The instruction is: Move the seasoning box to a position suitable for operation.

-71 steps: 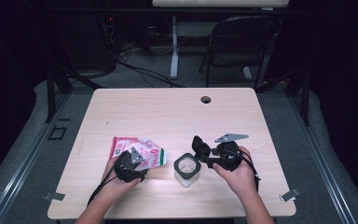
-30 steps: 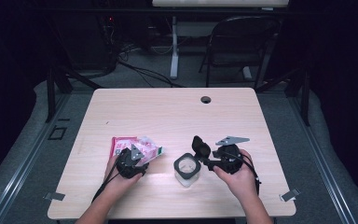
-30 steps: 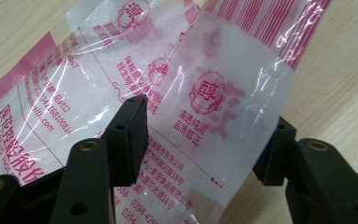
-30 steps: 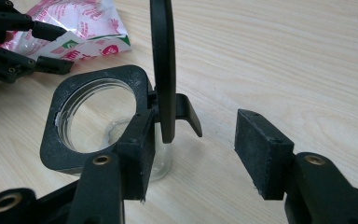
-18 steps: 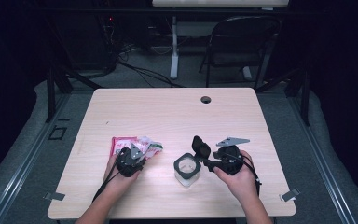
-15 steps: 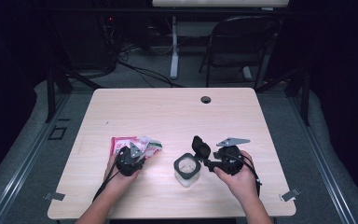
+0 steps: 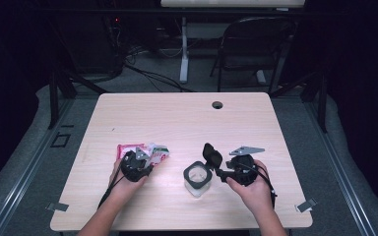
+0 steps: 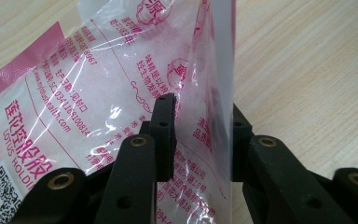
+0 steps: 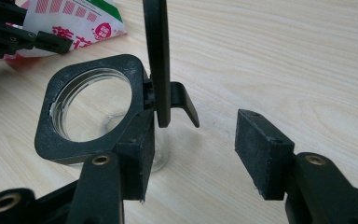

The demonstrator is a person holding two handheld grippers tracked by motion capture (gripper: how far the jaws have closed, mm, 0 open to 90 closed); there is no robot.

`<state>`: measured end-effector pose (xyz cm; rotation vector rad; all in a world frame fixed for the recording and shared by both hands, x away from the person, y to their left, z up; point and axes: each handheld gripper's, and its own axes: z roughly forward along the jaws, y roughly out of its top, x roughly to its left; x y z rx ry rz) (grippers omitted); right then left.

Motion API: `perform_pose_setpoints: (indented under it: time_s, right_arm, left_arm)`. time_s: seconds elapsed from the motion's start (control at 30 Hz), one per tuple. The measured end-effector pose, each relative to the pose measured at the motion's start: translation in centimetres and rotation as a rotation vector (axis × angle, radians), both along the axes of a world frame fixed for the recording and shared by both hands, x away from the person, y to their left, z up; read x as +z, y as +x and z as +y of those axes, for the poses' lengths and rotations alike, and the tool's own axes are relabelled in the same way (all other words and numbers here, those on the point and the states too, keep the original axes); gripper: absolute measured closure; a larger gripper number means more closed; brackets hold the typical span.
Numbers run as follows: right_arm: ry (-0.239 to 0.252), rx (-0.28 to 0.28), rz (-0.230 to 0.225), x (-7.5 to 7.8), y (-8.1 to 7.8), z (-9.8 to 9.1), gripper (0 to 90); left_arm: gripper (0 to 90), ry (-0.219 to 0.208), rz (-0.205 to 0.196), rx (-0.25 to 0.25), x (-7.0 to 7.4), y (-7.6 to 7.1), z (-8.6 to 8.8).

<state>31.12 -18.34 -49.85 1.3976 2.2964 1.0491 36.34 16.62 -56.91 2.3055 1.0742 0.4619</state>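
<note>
Left hand-held gripper (image 8: 198, 135) has just closed, apparently gripping the packet (image 8: 98, 93)'s edge.

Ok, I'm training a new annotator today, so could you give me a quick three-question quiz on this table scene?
1. True or false: the flip lid of the glass jar is closed.
2. What sits between the jaws of the left gripper? A) the pink-and-white packet B) the jar C) nothing
3. Which gripper is beside the jar, and how do its jaws stand?

Key
1. False: the lid stands open, upright.
2. A: the jaws have just been closing, with the packet's film pinched between them.
3. The right gripper; its jaws are open, one beside the jar's black collar.
</note>
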Motion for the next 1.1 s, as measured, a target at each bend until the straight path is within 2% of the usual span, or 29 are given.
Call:
perform_pose_setpoints:
  time_s: [0.07, 0.13, 0.3, 0.43, 0.47, 0.57, 0.8, 1.03, 1.1]
  right_arm:
    - [-0.005, 0.000, 0.002, 0.0, 0.0, -0.1, 47.7]
    - [0.000, -0.008, -0.003, 0.0, 0.0, -0.2, 47.7]
    - [0.000, -0.006, 0.002, 0.1, -0.1, -0.3, 47.3]
    - [0.011, -0.007, -0.005, 0.1, -0.1, -0.3, 46.9]
    - [0.012, -0.006, -0.005, 0.1, -0.1, -0.4, 46.8]
    - [0.011, -0.005, -0.006, 0.1, -0.1, -0.4, 46.7]
    - [0.007, -0.004, -0.009, 0.2, -0.1, -0.5, 46.7]
    - [0.010, -0.003, -0.013, 0.3, -0.1, -0.5, 46.7]
    - [0.010, -0.004, -0.014, 0.4, -0.1, -0.5, 46.7]
  left_arm:
    - [71.7, 0.001, 0.001, 0.002, 0.0, 0.0, 0.0]
    - [71.7, 0.026, 0.007, -0.010, 0.2, 0.1, -0.2]
    - [74.5, 0.042, 0.017, -0.010, 0.5, 0.1, -0.3]
    - [83.3, 0.026, 0.047, -0.010, 0.8, 0.2, -0.1]
    - [85.1, 0.006, 0.065, -0.009, 1.0, 0.3, 0.2]
    - [89.6, -0.007, 0.075, -0.005, 1.2, 0.5, 0.5]
    - [90.0, -0.019, 0.113, -0.014, 1.6, 0.5, 1.1]
    - [90.0, -0.014, 0.086, -0.027, 3.2, 0.2, 1.8]
    - [90.0, -0.024, 0.084, -0.023, 3.6, 0.2, 2.2]
